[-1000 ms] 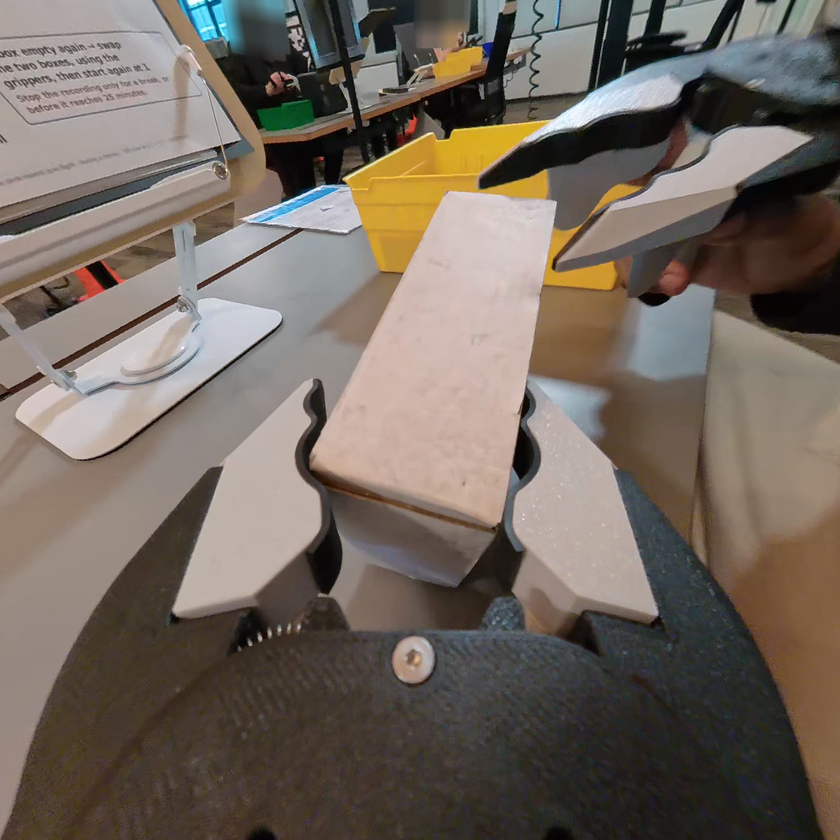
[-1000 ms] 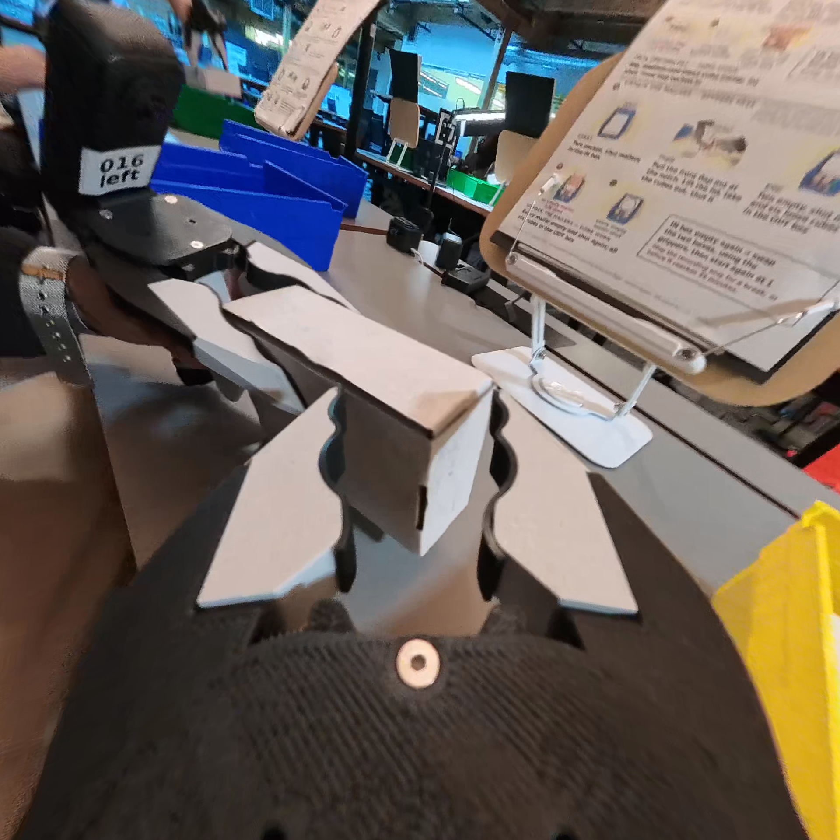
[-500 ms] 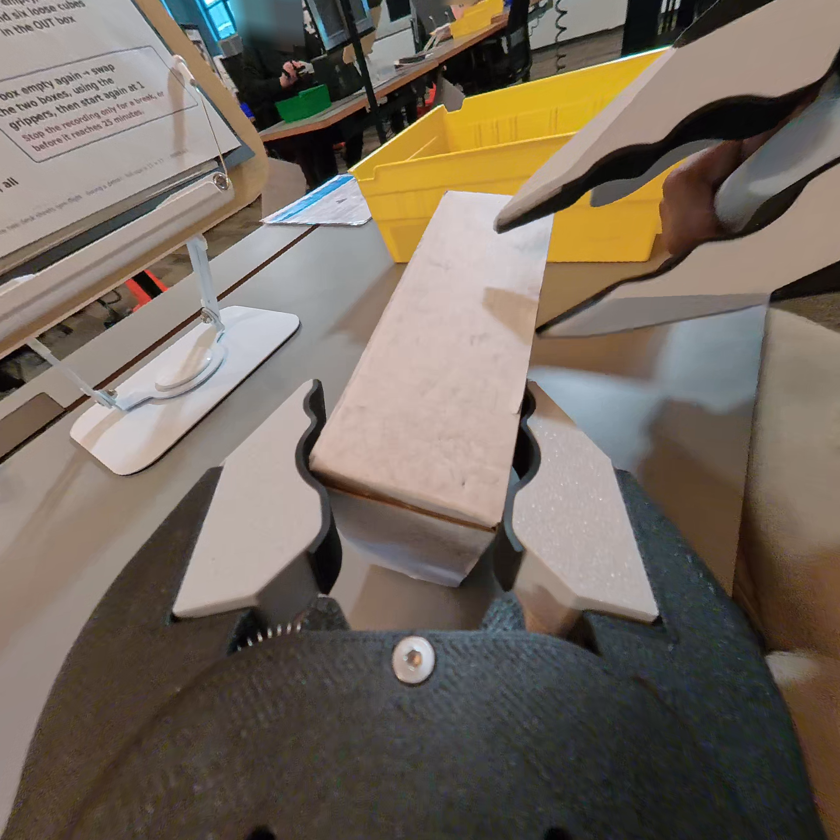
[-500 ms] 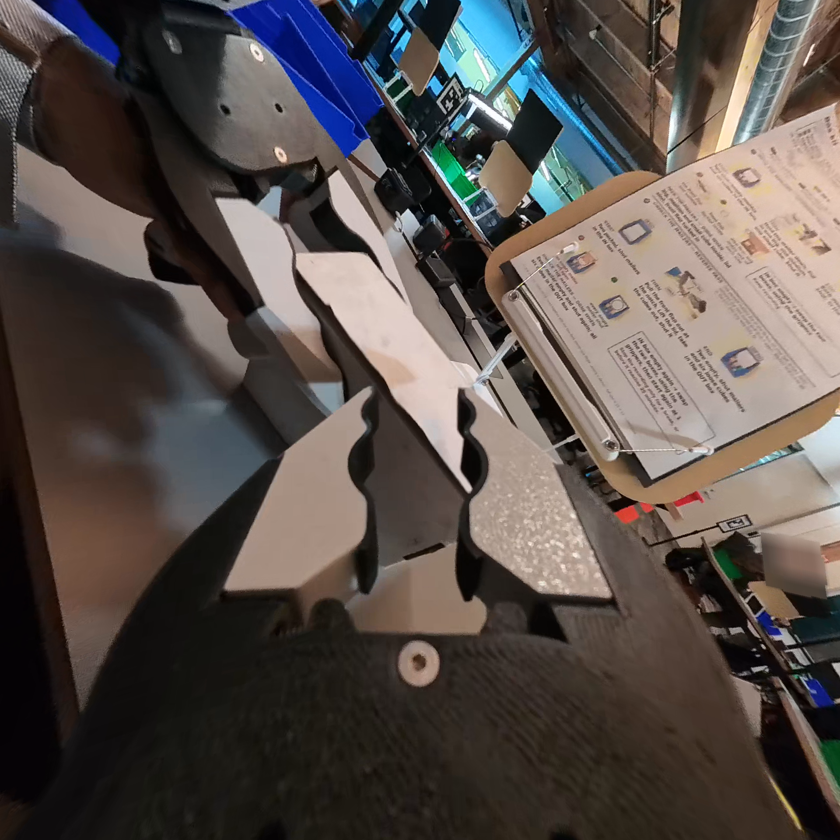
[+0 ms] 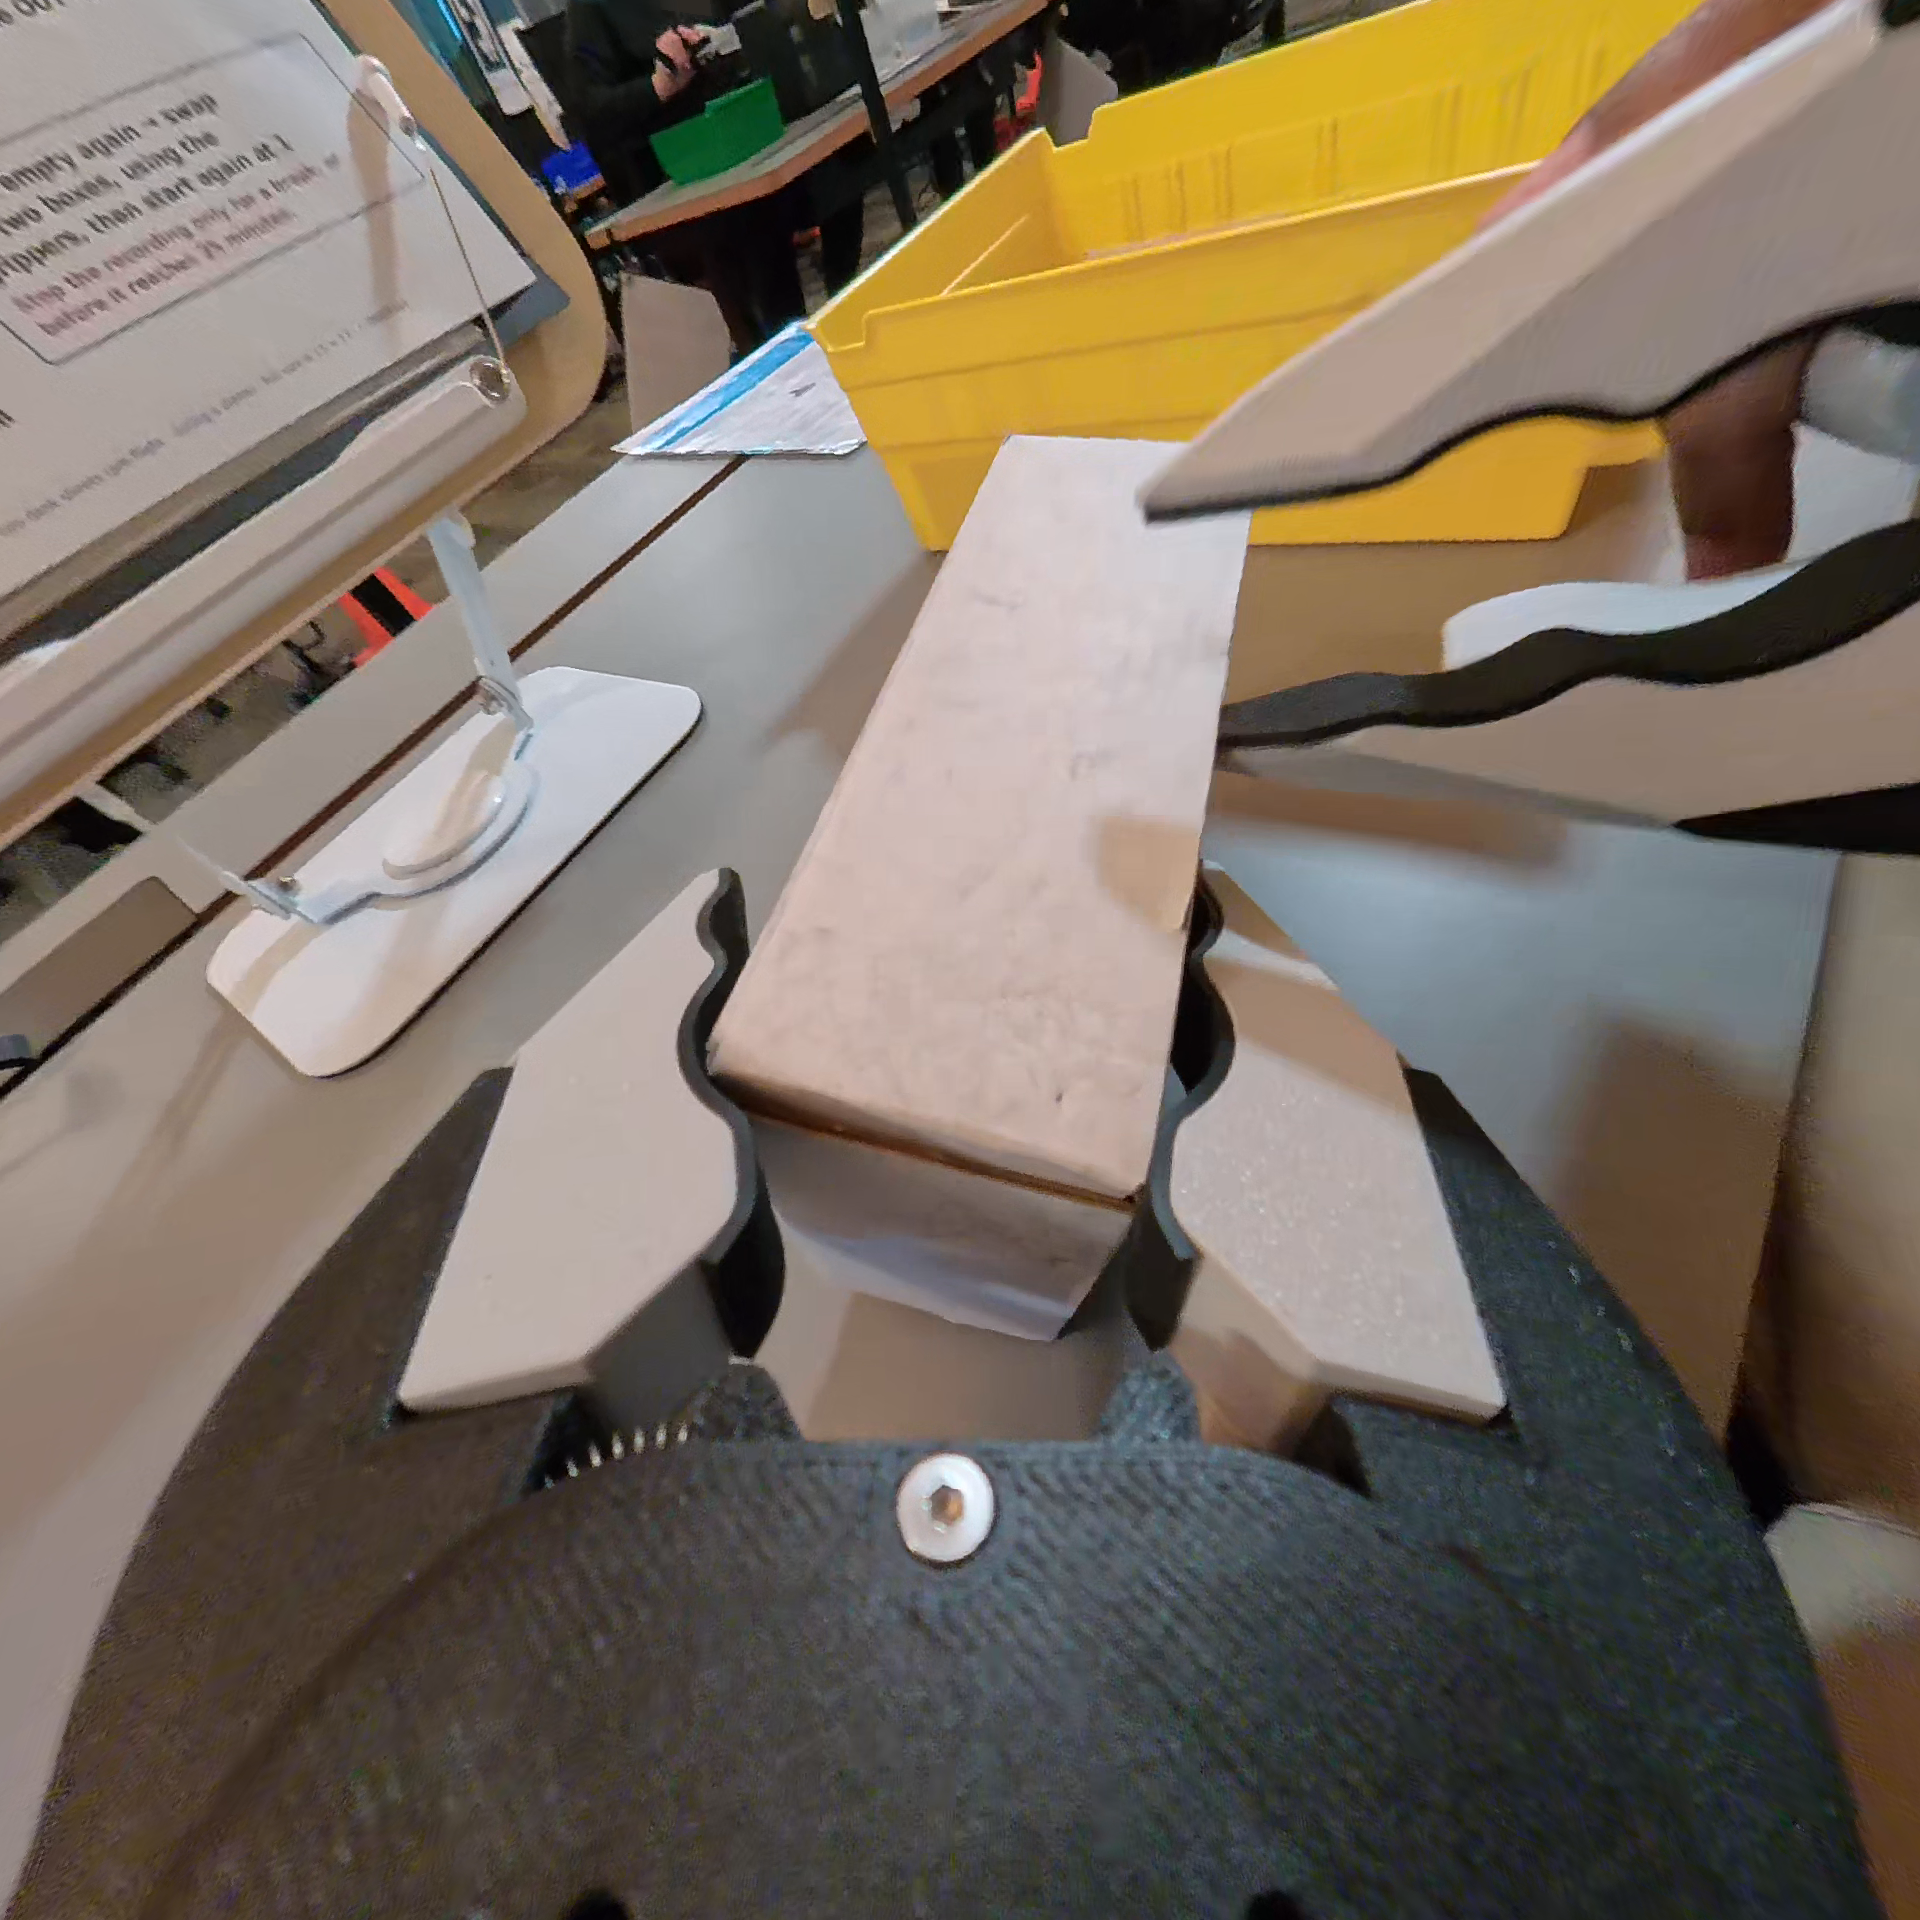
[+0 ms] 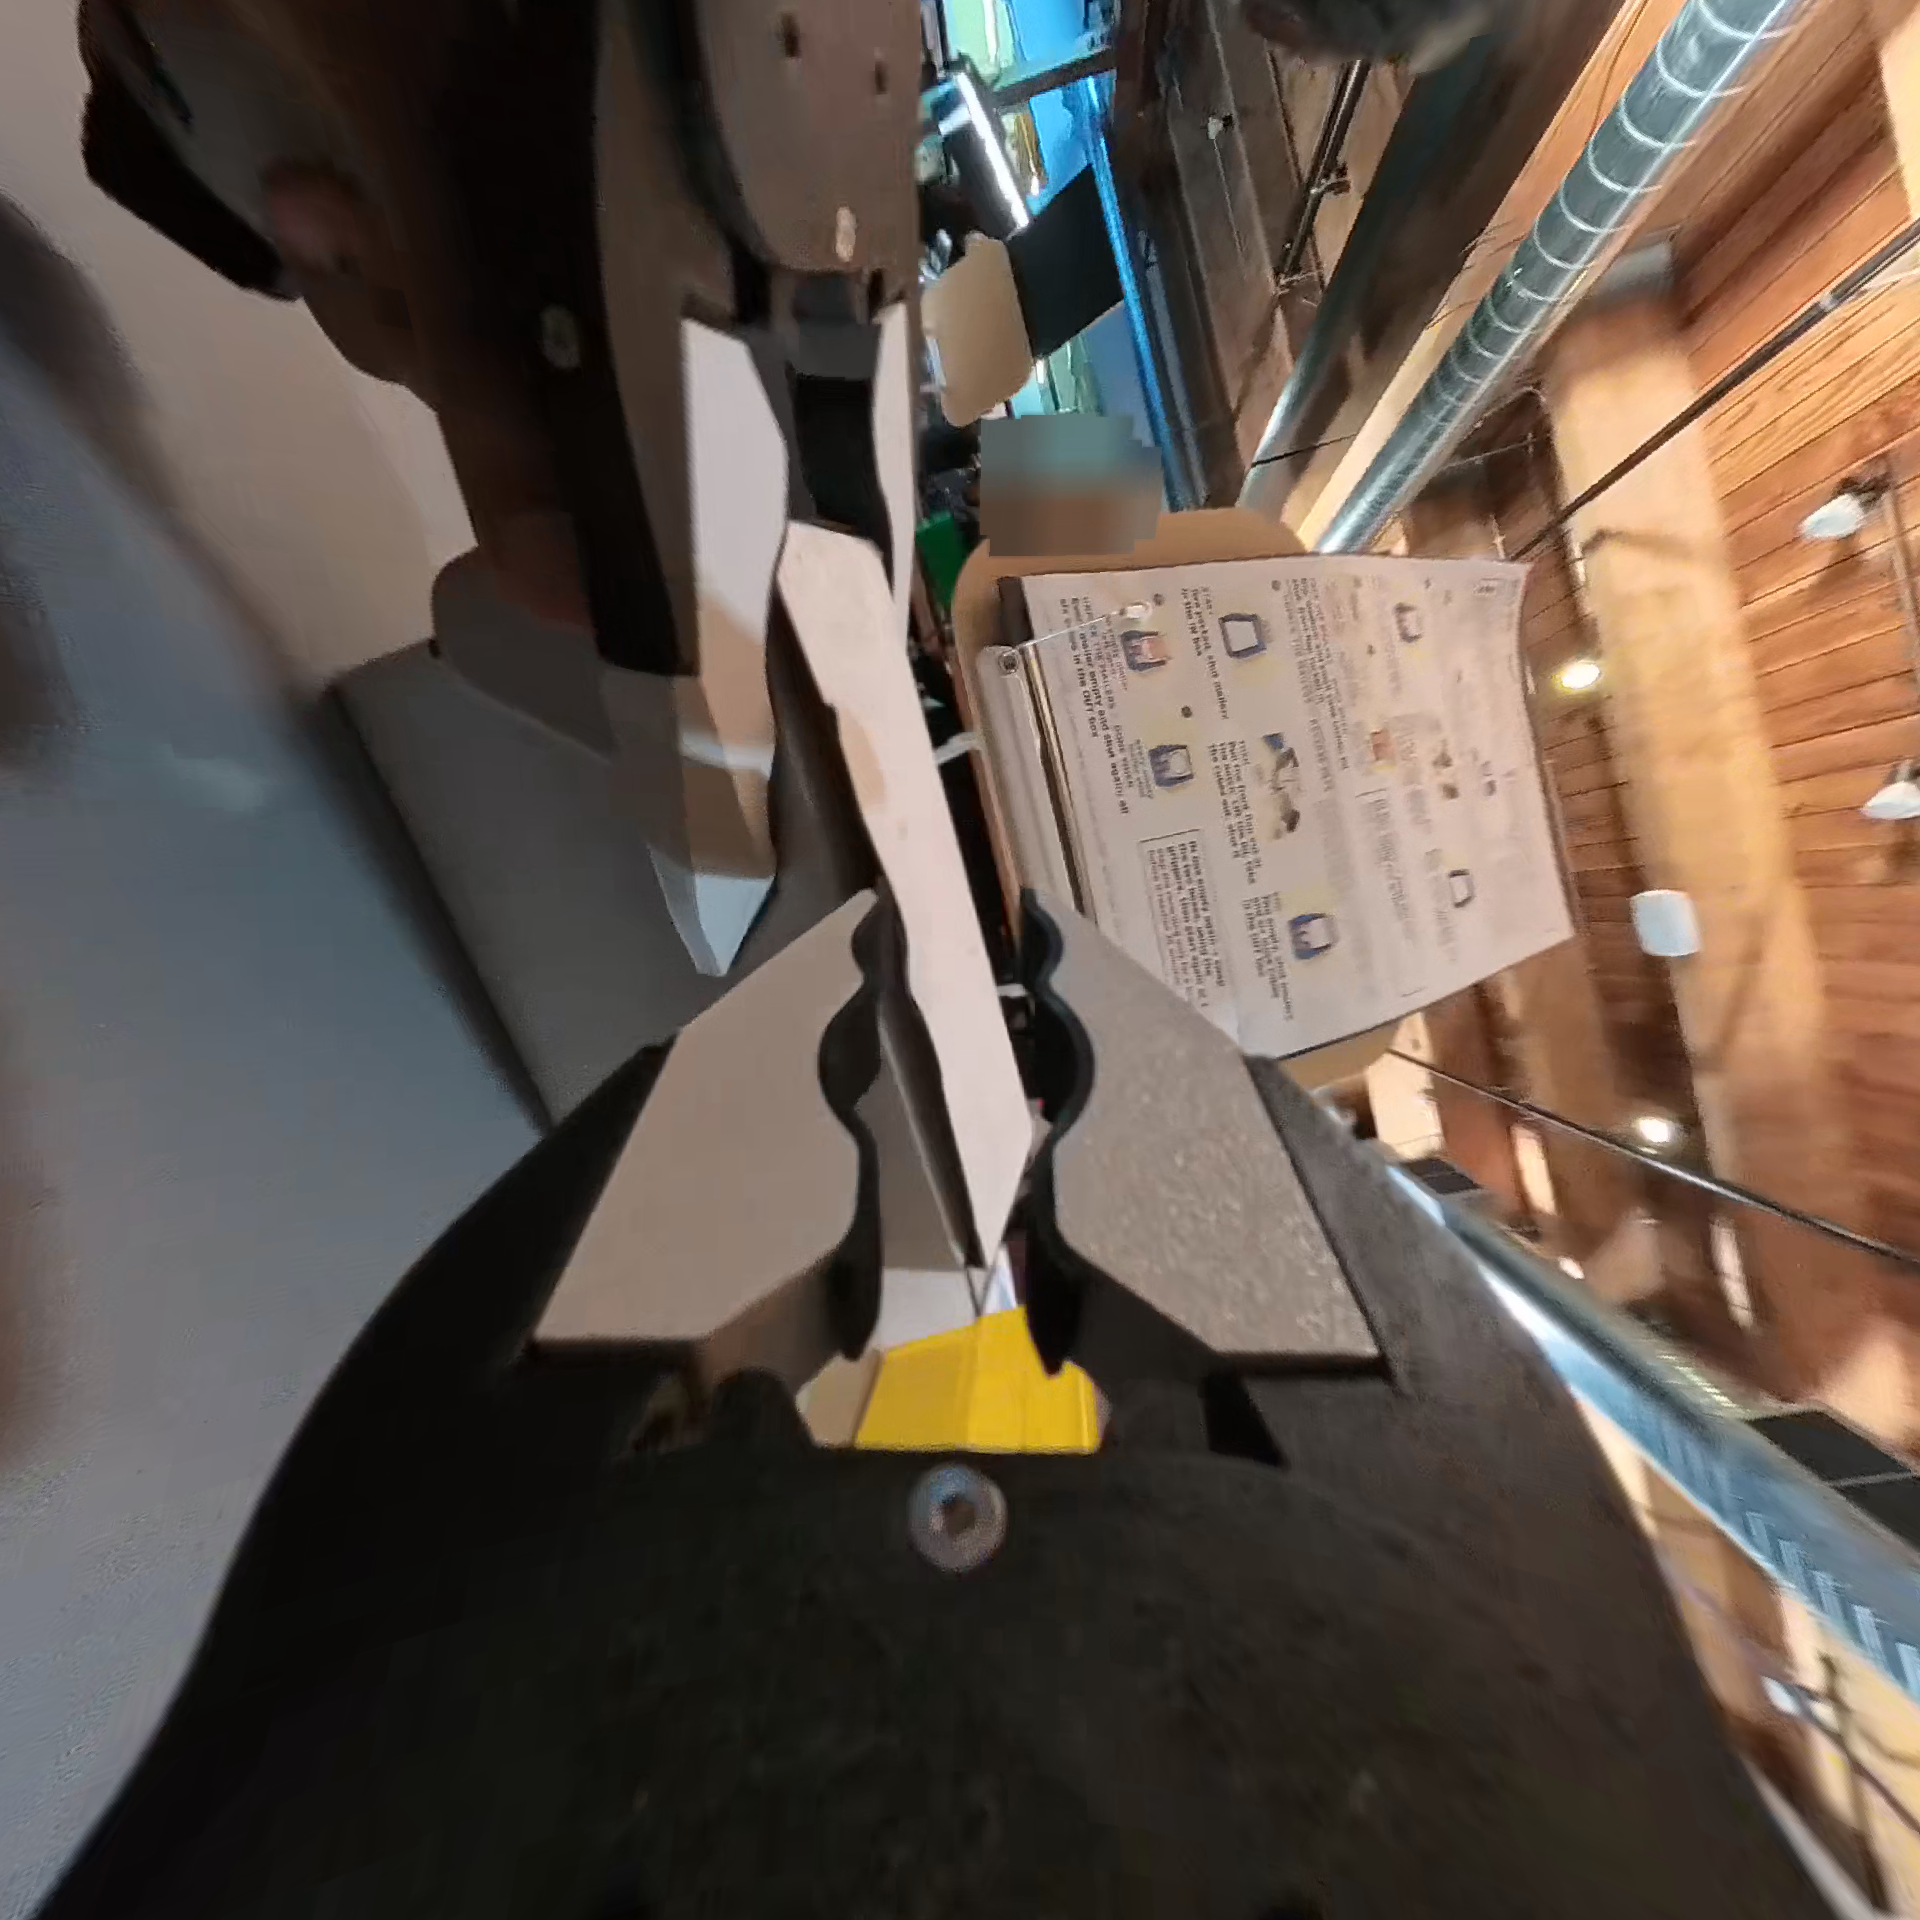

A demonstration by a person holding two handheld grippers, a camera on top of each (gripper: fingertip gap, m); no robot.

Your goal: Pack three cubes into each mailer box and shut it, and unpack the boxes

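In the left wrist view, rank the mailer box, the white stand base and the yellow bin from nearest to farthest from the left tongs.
1. mailer box: clamped in the left tongs.
2. white stand base: left, on the table.
3. yellow bin: behind the box's far end, right of centre.

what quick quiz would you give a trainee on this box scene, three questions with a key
1. True or false: the left claw is shut on the near end of the long white cardboard mailer box.
2. Which colour is the plastic bin just behind the box's far end? A blue, B yellow, C red.
3. In the left wrist view, on which side of the box does the white document stand sit?

Key: 1 true; 2 B; 3 left.
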